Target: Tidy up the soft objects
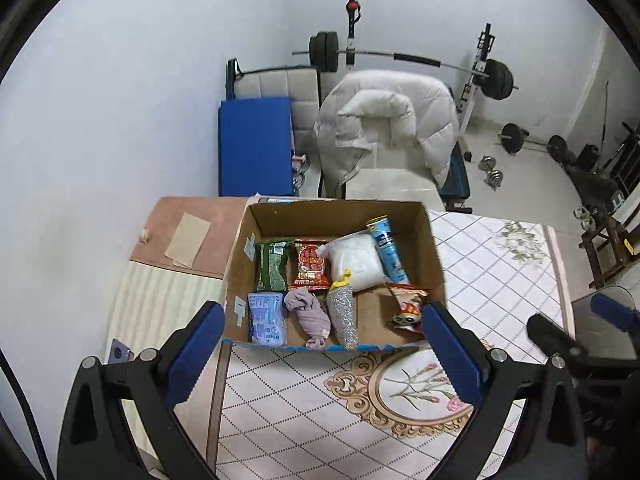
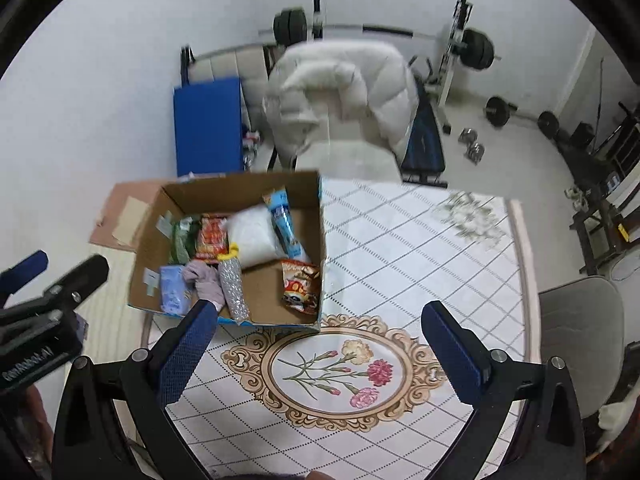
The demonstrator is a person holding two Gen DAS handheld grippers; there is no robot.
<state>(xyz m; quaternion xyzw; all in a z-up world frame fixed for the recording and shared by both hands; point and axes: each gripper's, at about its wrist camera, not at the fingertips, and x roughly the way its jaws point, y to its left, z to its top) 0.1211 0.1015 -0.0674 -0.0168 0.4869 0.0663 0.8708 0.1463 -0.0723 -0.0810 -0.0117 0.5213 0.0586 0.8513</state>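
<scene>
An open cardboard box [image 1: 336,210] stands on the table and holds several soft items. Along its back lie a green packet [image 1: 273,266], a red packet [image 1: 312,266], a white bag [image 1: 356,258] and a blue tube [image 1: 387,250]. Along its front lie a blue tissue pack [image 1: 265,320], a rolled pink cloth [image 1: 310,316], a silver scrubber [image 1: 342,316] and a snack packet [image 1: 408,306]. My left gripper [image 1: 323,310] hovers above the box's near edge, open and empty. My right gripper [image 2: 319,307] is open and empty over the tablecloth, just right of the box [image 2: 240,188].
A patterned cloth [image 2: 400,240] covers the table. A grey chair [image 2: 580,340] stands at the right. Behind the table are a white duvet [image 1: 384,128] on a bench, a blue mat [image 1: 254,144], a barbell rack and dumbbells [image 1: 492,170]. A pink board [image 1: 180,220] lies left of the box.
</scene>
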